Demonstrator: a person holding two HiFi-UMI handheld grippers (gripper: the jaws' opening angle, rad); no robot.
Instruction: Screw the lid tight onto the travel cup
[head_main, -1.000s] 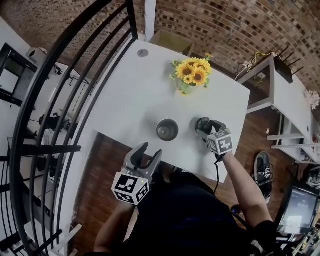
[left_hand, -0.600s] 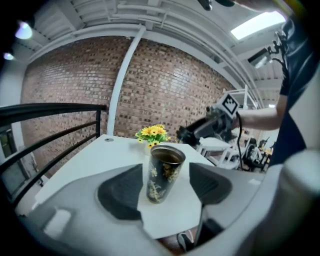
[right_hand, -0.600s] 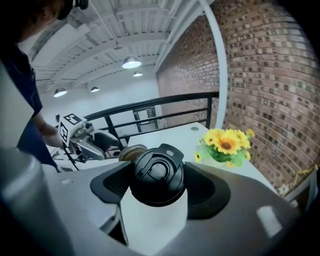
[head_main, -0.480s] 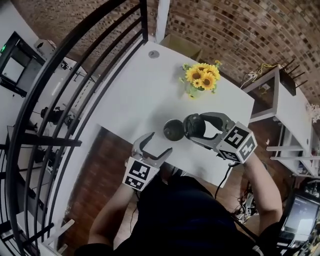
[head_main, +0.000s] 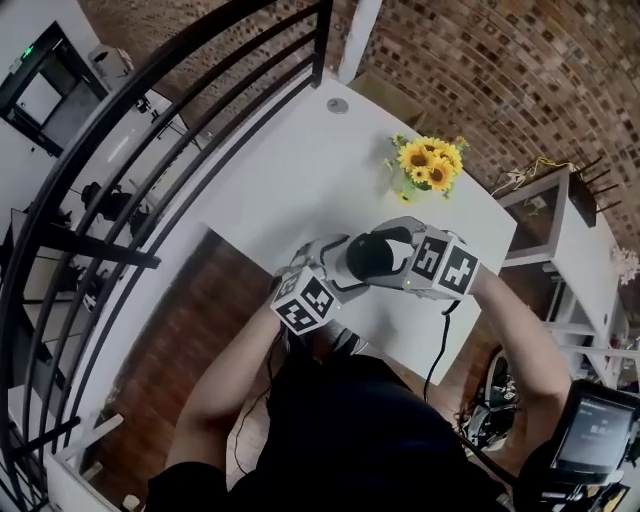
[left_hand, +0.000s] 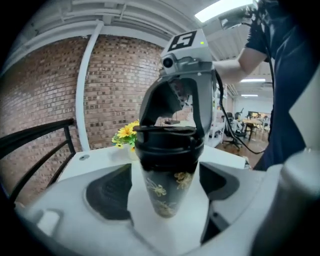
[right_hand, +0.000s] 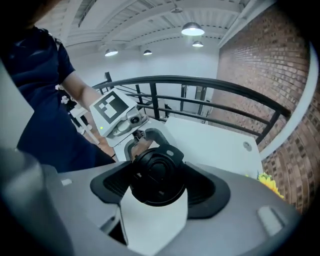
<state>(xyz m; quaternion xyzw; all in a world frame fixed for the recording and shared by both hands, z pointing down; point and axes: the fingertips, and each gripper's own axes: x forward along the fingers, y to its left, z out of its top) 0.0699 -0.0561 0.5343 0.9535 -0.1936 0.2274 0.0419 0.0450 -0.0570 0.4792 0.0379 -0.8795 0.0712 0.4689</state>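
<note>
- The travel cup (left_hand: 165, 196) stands upright on the white table (head_main: 290, 190), at the middle of the head view. Its long axis is vertical, mouth up, body narrowing toward the base.
- The black lid (left_hand: 167, 146) sits level on the cup's mouth, flat top facing up.
- The right gripper (left_hand: 171, 131) comes down from above, jaws clamped on the lid's rim.
- The left gripper (head_main: 335, 268) has just been opening. Its jaws are spread wide either side of the cup body, pads clear of it.
</note>
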